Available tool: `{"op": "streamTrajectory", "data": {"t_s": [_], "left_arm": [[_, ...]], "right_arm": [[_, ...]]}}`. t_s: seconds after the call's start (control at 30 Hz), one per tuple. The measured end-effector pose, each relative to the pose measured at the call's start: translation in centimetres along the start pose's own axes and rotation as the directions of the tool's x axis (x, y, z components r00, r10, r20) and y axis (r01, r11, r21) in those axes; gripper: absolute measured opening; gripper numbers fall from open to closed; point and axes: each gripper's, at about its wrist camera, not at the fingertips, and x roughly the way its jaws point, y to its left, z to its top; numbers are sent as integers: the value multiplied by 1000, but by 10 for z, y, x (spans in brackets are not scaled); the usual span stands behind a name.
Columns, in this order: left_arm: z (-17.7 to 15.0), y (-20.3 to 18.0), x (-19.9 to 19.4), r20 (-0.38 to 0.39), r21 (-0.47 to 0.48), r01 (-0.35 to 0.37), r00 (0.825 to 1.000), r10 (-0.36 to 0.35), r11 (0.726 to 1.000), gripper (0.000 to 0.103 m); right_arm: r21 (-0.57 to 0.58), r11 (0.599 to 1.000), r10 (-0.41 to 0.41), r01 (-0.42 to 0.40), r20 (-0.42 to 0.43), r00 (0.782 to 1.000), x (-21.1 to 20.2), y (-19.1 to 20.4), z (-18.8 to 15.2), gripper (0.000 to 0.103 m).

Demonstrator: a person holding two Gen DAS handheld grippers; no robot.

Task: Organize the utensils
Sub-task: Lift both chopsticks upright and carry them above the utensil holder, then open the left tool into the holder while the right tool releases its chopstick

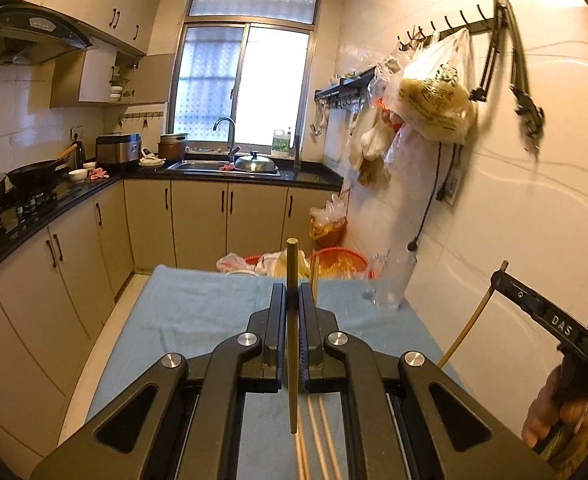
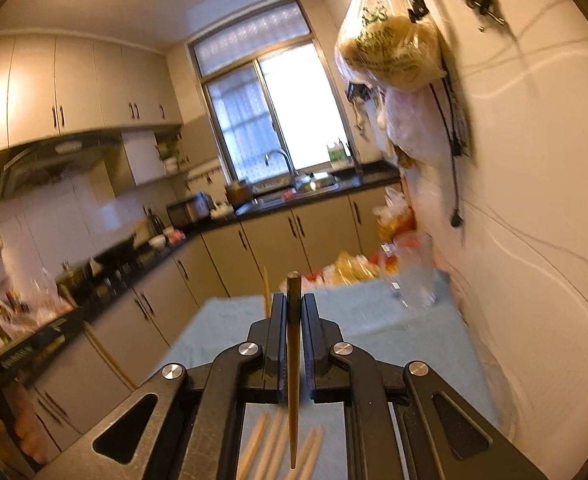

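Plainly, in the left wrist view, the black two-finger left gripper [image 1: 293, 300] is being kept narrow, its jaws pressed on a dark olive-brown wooden chopstick [image 1: 292, 332] that is standing almost upright between the pads, its top rising above the fingertips and its lower end hanging below them; several pale bamboo chopsticks [image 1: 314, 436] are lying beneath on the light blue cloth-covered table [image 1: 198, 312]; a clear glass tumbler [image 1: 388, 280] is standing near the table's far right corner, beside the white tiled wall [image 1: 514, 208]; at the right edge, the black right gripper [image 1: 504, 270] is being held by a hand [image 1: 554, 408], with a curved-looking pale stick [image 1: 470, 320] hanging from its tip.

In the blurred right wrist view, the right gripper [image 2: 294, 304] is likewise being kept narrow, its jaws closed on a dark brown tapered chopstick [image 2: 293, 360] held nearly upright, the thin end pointing down; the pale chopsticks [image 2: 282, 444] are lying on the table [image 2: 394, 344] below it; the tumbler [image 2: 414, 280] is standing at the far right of the cloth; another pale stick [image 2: 266, 288] is showing just left of the fingertips, though what is holding it cannot be told.
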Motion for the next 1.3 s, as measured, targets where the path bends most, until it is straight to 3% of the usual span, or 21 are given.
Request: {"op": "streamTrajectory", "data": {"t_s": [0.2,0.37,0.53,0.7,0.9,0.97,1.0,1.03,1.17,1.3], "left_arm": [[30,-9,54,8,-14,8,1000,-7,1000,5],[42,-10,104,-18,-29,21,1000,-21,999,5],[33,-7,155,-90,-27,2,996,-4,1000,5],[9,0,193,-200,-28,-14,980,8,1000,5],[4,3,196,-204,-15,-24,979,20,1000,7],[5,4,190,-200,-17,-24,979,20,1000,14],[5,5,188,-200,-21,-24,980,20,999,23],[6,7,183,-196,-29,-26,980,20,999,29],[6,11,152,-181,-42,-34,983,26,999,31],[1,13,110,-144,-30,-56,988,51,998,41]], "right_arm": [[25,999,27,-29,78,997,42,14,32,8],[24,999,22,-24,63,998,88,17,39,8],[45,999,-1,2,-9,1000,138,6,28,8],[88,996,-7,21,-152,988,186,-13,-3,8],[139,990,4,29,-231,973,211,-31,-18,11],[144,989,11,23,-234,972,210,-34,-18,25],[145,989,9,25,-226,974,207,-35,-16,35],[144,989,5,27,-219,976,203,-35,-14,39],[121,992,-5,29,-200,980,179,-35,-7,39],[78,996,-32,49,-205,978,146,-31,-7,47]]}}
